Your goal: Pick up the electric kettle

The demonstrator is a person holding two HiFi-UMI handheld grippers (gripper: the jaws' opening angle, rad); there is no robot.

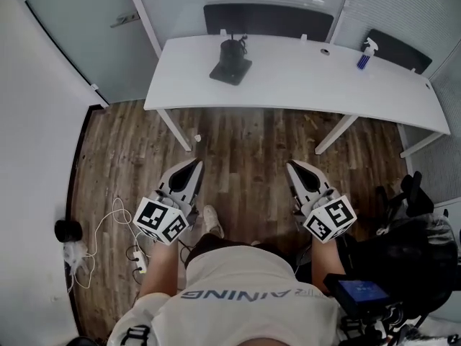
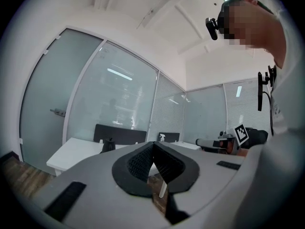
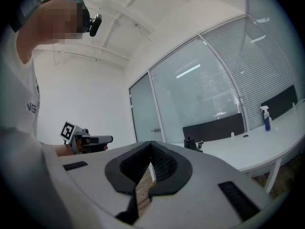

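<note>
Kettle [image 1: 232, 52] stands upright on table [image 1: 324, 78], far from left tool [image 1: 197, 163] and right tool [image 1: 291, 166], both closed empty.

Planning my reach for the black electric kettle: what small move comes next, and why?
Probably step toward the white desk: the black electric kettle stands on it, while the left gripper and right gripper hang over the wooden floor, both shut and empty, short of it.

White desk [image 1: 302, 78], wood floor [image 1: 245, 157], frosted glass walls [image 1: 65, 20].
</note>
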